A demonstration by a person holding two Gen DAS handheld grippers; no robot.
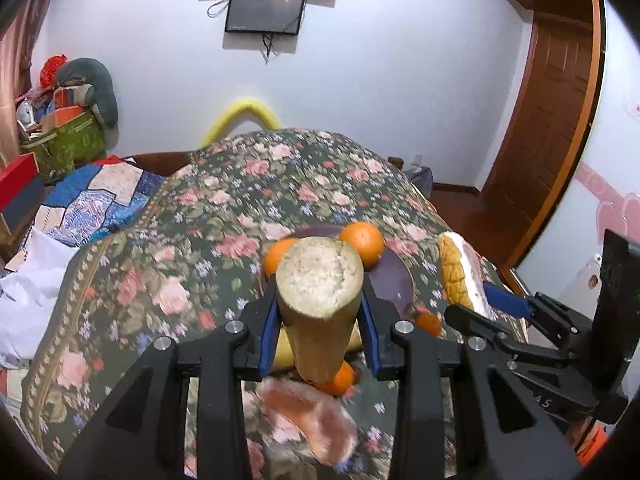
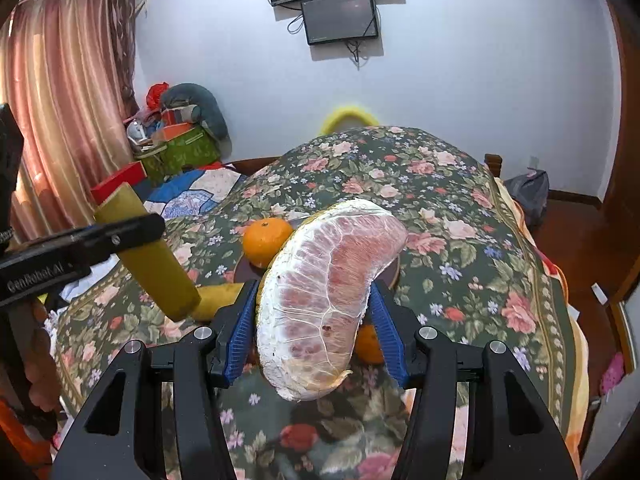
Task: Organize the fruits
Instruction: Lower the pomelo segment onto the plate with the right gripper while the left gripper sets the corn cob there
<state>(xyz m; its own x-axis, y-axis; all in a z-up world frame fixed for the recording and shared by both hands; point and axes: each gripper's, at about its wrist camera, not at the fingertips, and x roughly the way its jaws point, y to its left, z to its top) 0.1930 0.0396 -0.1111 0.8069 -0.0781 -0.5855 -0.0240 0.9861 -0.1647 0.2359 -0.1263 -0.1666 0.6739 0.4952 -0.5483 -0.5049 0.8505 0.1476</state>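
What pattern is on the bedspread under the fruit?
Pink and red roses on dark green bedspread, clearest in the right wrist view.

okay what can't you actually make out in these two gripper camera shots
- Left wrist view: the plate is mostly hidden by the sugarcane piece in the left gripper.
- Left wrist view: the pomelo slice on the bedspread is blurred.
- Right wrist view: the pomelo wedge in the right gripper hides most of the plate.

Floral cloth bedspread (image 2: 460, 208); rough fibrous cut end on smooth-skinned sugarcane piece (image 1: 320, 276); glossy membrane over pomelo segment (image 2: 324, 300)
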